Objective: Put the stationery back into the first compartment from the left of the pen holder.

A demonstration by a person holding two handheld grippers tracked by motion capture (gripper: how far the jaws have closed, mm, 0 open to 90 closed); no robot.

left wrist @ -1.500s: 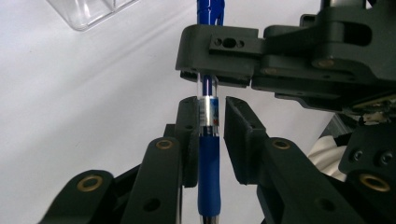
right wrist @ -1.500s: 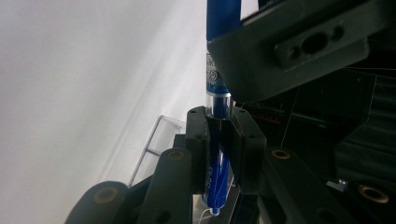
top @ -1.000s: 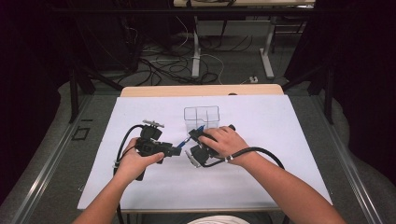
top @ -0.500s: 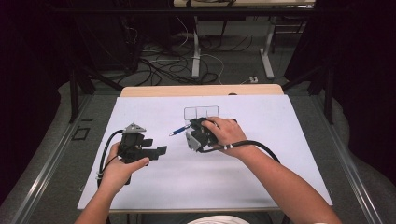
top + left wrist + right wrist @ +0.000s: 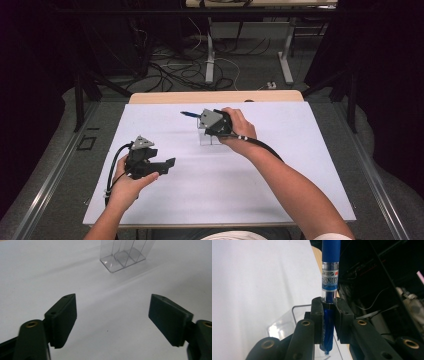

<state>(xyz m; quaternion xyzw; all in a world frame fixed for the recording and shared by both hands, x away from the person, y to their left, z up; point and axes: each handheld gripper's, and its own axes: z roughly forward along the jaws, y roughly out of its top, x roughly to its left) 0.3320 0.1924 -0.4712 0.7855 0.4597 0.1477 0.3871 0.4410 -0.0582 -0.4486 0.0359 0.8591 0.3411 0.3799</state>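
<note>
Fingers [image 5: 316, 317] of the right gripper [image 5: 329, 320] pinch a blue pen [image 5: 330, 272] above the clear holder [image 5: 126, 253], presumably for dropping in, while the left gripper [image 5: 112, 322], spread wide and empty, waits over the tabletop [image 5: 280, 190].

The right gripper [image 5: 329, 322] clamps a blue pen [image 5: 330, 277] between its two black jaws. The pen's clear, labelled section sits just above the jaws, and its lower end projects below them. A clear plastic holder [image 5: 287, 322] lies beneath, on the white table surface [image 5: 257, 277].
</note>
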